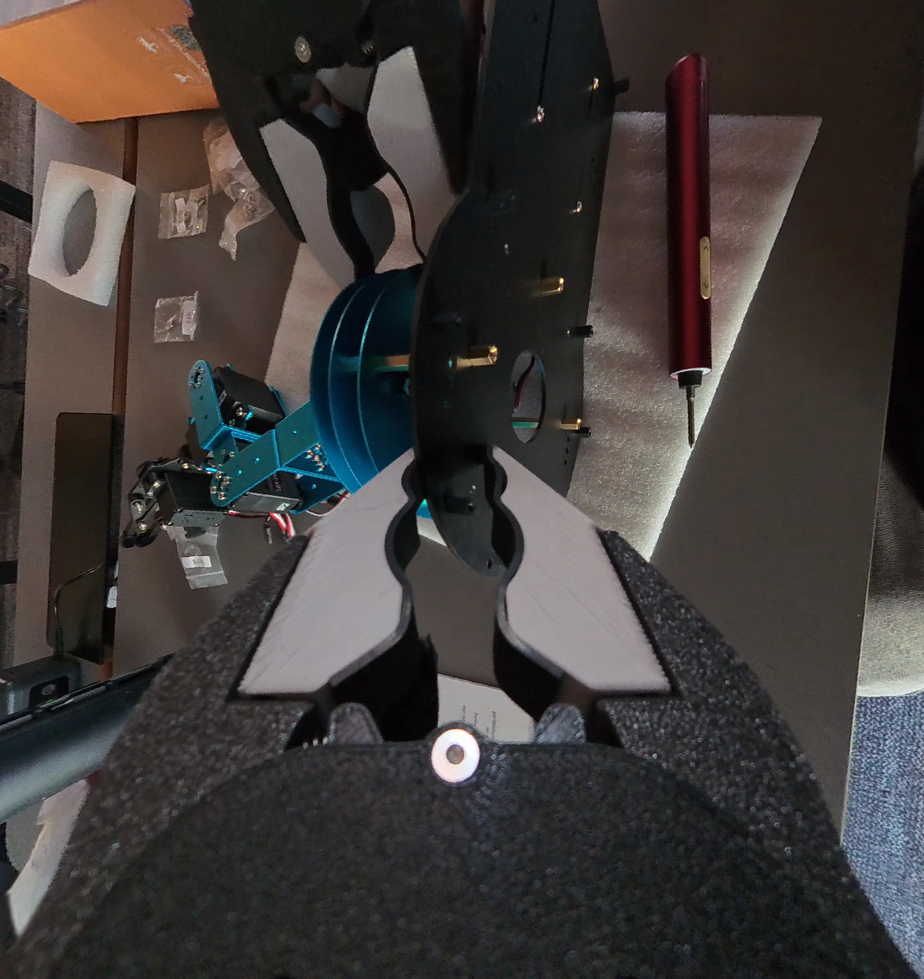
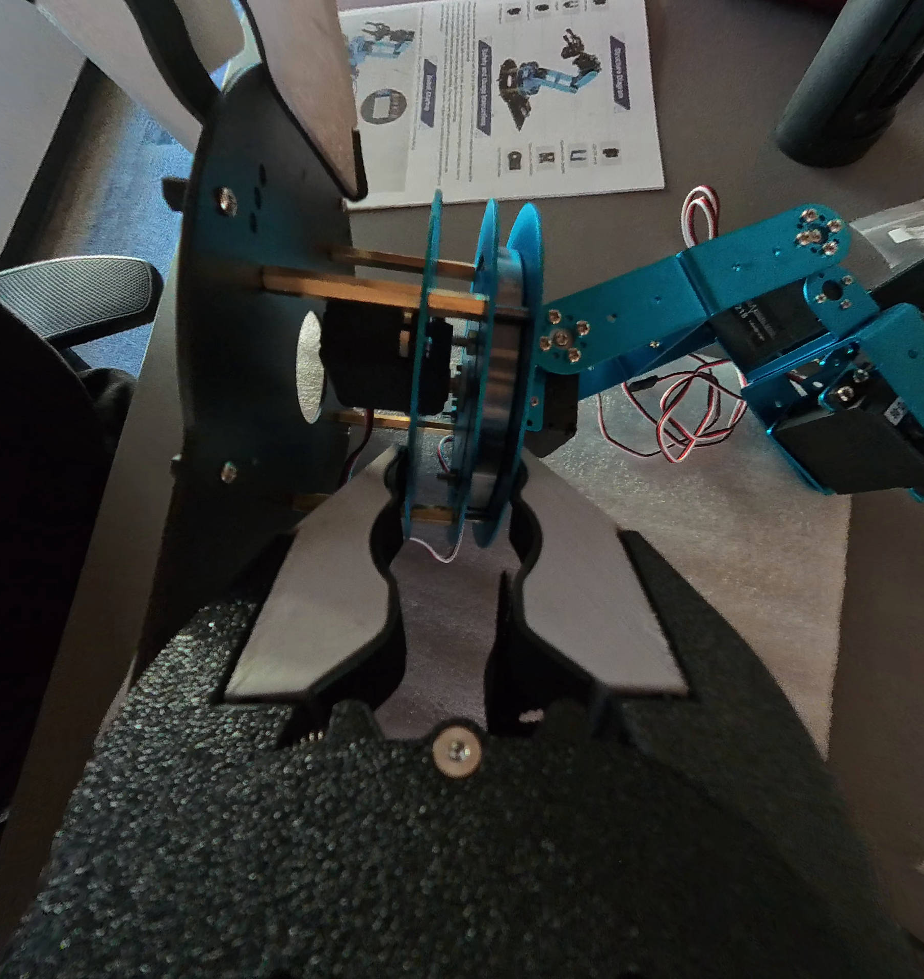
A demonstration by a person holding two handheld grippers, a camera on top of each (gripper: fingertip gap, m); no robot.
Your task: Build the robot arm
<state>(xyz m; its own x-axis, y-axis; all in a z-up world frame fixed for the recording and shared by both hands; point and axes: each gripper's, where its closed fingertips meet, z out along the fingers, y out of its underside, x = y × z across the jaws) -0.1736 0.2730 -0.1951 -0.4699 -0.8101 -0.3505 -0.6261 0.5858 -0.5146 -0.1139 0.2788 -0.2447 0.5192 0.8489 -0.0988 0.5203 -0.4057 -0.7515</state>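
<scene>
Left wrist view: left gripper (image 1: 457, 495) clamped on the rim of the black base plate (image 1: 502, 318), held on edge above the foam sheet (image 1: 634, 424); blue discs (image 1: 364, 360) just behind the plate, red electric screwdriver (image 1: 690, 228) lying beside it on the foam. Right wrist view: right gripper (image 2: 457, 479) closed over the blue discs' (image 2: 481, 371) edges, blue arm links (image 2: 714, 318) beyond them, printed sheet (image 2: 502, 95) past the plate (image 2: 226, 344). Probably rigid, top-heavy, awkward; servo wires (image 2: 682, 418) fragile. Best gripped by plate rim and discs, not the links.
</scene>
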